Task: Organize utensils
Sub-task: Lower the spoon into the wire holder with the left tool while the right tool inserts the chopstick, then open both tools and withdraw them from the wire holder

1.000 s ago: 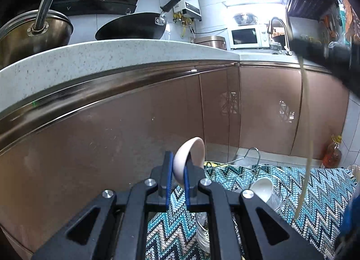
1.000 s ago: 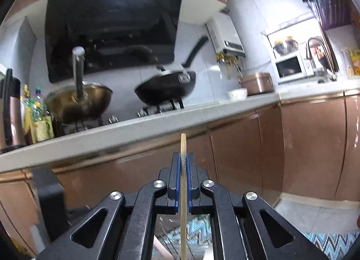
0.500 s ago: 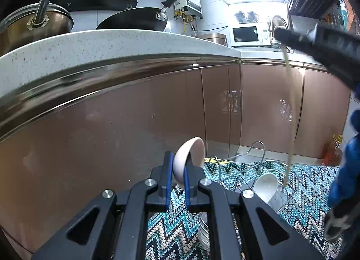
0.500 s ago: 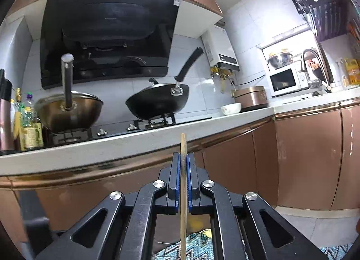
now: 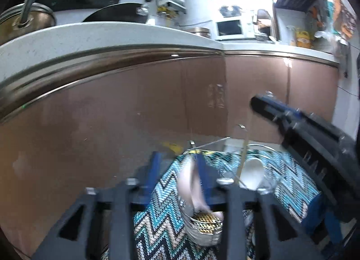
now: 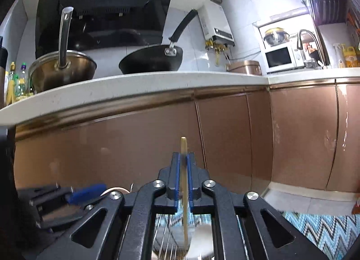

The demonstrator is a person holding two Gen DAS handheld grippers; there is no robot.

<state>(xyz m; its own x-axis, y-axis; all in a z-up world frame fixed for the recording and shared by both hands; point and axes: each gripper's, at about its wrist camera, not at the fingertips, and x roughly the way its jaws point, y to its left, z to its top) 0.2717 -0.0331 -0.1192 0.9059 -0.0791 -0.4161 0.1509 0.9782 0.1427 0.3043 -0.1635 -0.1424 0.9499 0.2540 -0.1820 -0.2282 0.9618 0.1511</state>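
Brass pot (image 6: 63,73): stood at the far left of the desk (image 6: 139,86), its steel handle upright.
Black wok (image 6: 150,59): sat on the desk just right of the pot, handle angled up toward the wall.
Left gripper (image 5: 177,176): its fingers were opening, blue pads spread apart; the view was blurred by motion.
Pale spoon (image 5: 191,188): lay between the left fingers, leaning against the right-hand pad only, no longer squeezed, its lower end down in a glass bowl.
Glass bowl (image 5: 202,230): stood on the zigzag mat (image 5: 157,215) on the floor, below the left gripper.
Chopstick (image 6: 184,183): stood upright between the right fingers, its top above the pads, its lower end reaching into the wire rack beside a white spoon.
Right gripper (image 6: 184,163): its fingers were opening; thin gaps showed either side of the chopstick, so the pads no longer pressed it.
White spoon (image 5: 252,174): rested in the wire rack (image 5: 258,147), just right of the chopstick.
Microwave (image 6: 281,58): sat on the desk at the right, beside the tap.
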